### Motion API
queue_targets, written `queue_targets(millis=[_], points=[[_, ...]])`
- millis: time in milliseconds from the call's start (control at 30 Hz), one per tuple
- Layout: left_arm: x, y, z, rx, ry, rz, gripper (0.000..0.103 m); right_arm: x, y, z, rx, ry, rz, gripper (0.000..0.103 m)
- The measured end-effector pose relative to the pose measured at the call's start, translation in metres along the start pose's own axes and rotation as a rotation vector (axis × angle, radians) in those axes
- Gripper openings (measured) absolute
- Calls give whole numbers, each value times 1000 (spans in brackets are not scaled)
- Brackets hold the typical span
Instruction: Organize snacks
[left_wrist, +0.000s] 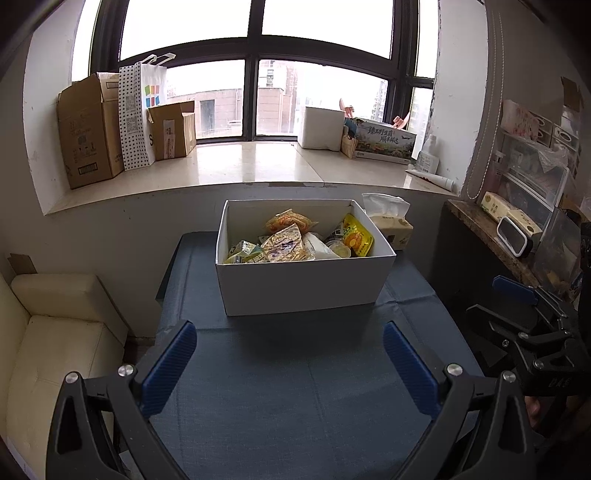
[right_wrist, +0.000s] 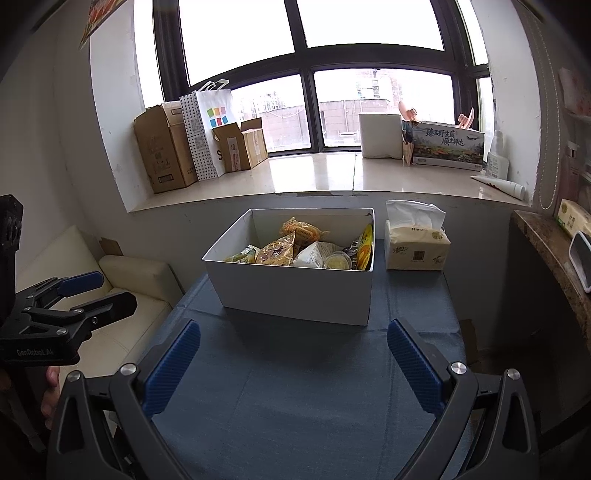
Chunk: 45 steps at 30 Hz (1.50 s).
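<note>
So both grippers, left gripper (left_wrist: 290, 363) and right gripper (right_wrist: 293, 363), hang spread wide with nothing between the pads, low over the blue surface (left_wrist: 295, 406). The snacks (left_wrist: 291, 242) all sit piled loosely in the white box (left_wrist: 303, 284) straight ahead of both grippers; no snack lies out on the cloth. That fits either a finished tidy-up or a pile waiting to be sorted, honestly can't say. Tissue pack (right_wrist: 415, 245) sits just beyond the box, off to the right gripper's side. If reaching in, come from above and clear the box's near wall, since those wrappers look crinkly and slippery.
</note>
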<state>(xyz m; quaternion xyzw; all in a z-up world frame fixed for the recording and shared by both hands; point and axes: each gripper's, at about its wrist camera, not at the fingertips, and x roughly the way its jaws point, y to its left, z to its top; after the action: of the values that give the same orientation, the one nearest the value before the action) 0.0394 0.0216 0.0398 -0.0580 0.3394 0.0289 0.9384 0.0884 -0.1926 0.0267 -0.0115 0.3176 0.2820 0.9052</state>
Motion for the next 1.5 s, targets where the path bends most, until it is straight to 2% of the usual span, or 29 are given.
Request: queue_targets(millis=[1500], points=[[7, -1, -1, -6, 24, -20, 103, 5, 3, -4, -9, 21, -11, 103]])
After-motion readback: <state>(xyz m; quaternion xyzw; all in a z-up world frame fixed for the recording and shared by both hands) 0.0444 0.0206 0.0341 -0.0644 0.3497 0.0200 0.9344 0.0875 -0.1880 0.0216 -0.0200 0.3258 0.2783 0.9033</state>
